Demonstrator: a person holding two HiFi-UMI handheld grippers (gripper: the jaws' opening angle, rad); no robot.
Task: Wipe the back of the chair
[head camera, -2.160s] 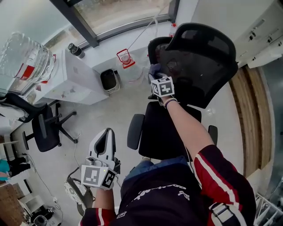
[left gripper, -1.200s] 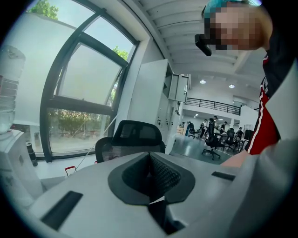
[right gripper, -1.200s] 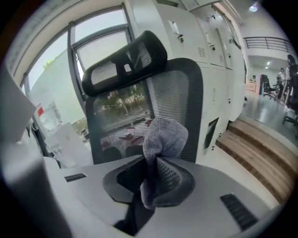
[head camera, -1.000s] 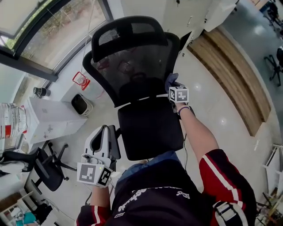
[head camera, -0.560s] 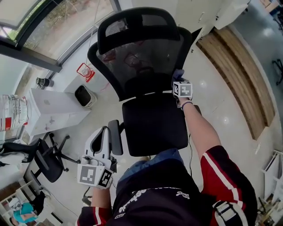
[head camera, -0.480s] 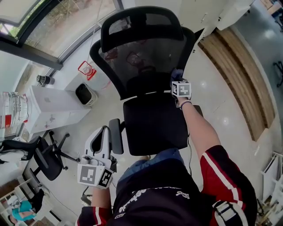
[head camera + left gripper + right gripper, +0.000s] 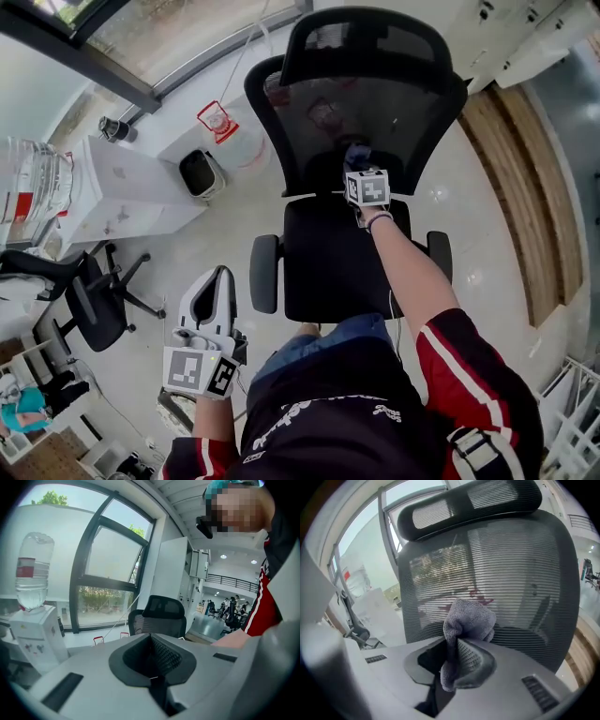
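- The right tool [image 7: 358,161] was clamped on a grey cloth [image 7: 469,617]. The cloth's bunched end stuck out past the jaw tips toward the chair [image 7: 161,616].
- The chair's mesh backrest [image 7: 394,112] stood straight ahead of that tool and filled most of the right gripper view. The cloth pointed at the lower middle of the mesh, just above where the backrest met the seat [image 7: 328,258].
- The backrest's long axis ran upright, from the seat up to the headrest [image 7: 370,39]. Most of the mesh therefore lay above the cloth and out to either side of it. I judged that the wiping strokes would have to run upward or across from that low middle spot.
- The right tool was by far the nearer one to the backrest. The left tool [image 7: 221,281] hung well apart from the chair, out beyond the armrest [image 7: 263,272] on the person's left. Its jaws were together with nothing between them.
- No view showed clearly whether the cloth was pressing on the mesh or just short of it.
- The mesh was see-through, and red shapes showed behind it near the cloth. I could not tell whether they were marks on the backrest or things beyond the chair.
- The rear face of the backrest and the chair's base were hidden, and the cloth draped over part of the right tool's jaws.
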